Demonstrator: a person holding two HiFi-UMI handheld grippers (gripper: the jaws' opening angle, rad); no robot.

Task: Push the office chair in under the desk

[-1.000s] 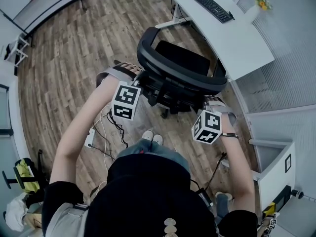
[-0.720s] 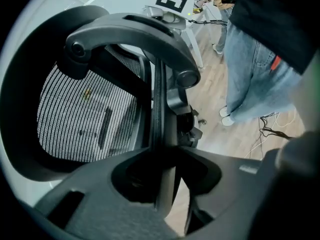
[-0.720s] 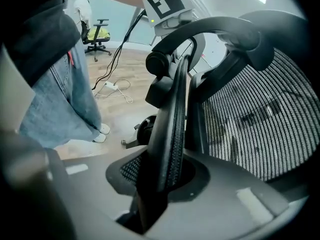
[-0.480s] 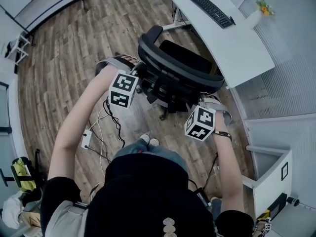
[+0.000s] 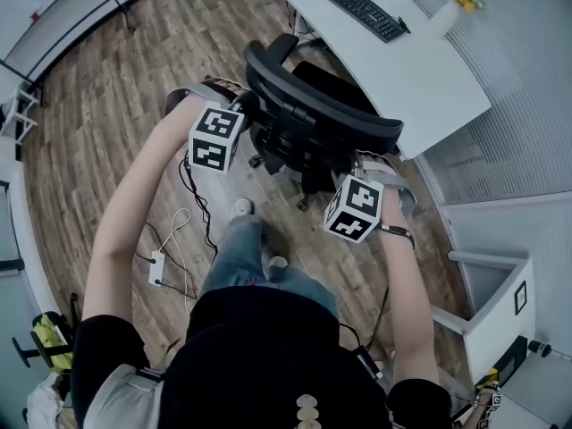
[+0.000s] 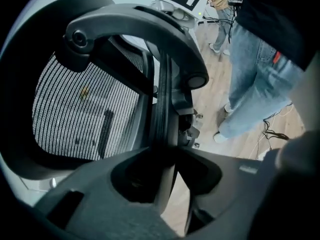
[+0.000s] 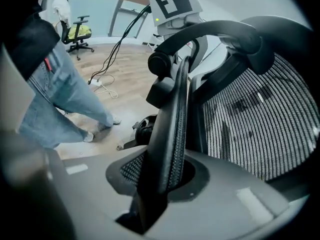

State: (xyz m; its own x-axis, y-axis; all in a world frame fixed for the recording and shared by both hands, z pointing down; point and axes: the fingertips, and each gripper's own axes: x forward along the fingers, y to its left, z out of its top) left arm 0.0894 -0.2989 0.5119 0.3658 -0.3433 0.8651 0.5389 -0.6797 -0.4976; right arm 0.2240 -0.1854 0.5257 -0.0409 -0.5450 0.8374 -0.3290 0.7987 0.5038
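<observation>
Head view shows a wood-plank floor, a white desk, a keyboard.

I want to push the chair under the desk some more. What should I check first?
1. Left gripper shut on the office chair, at the edge of its back: ok.
2. Right gripper shut on the other edge: ok.
3. Chair lined up with the desk: ok.
4. Chair fully in: not ok, most of it shows outside the desk edge.
5. Cables away from the feet: not ok, they lie right beside the shoe.
6. Space under the desk free: cannot tell, it is hidden.
</observation>
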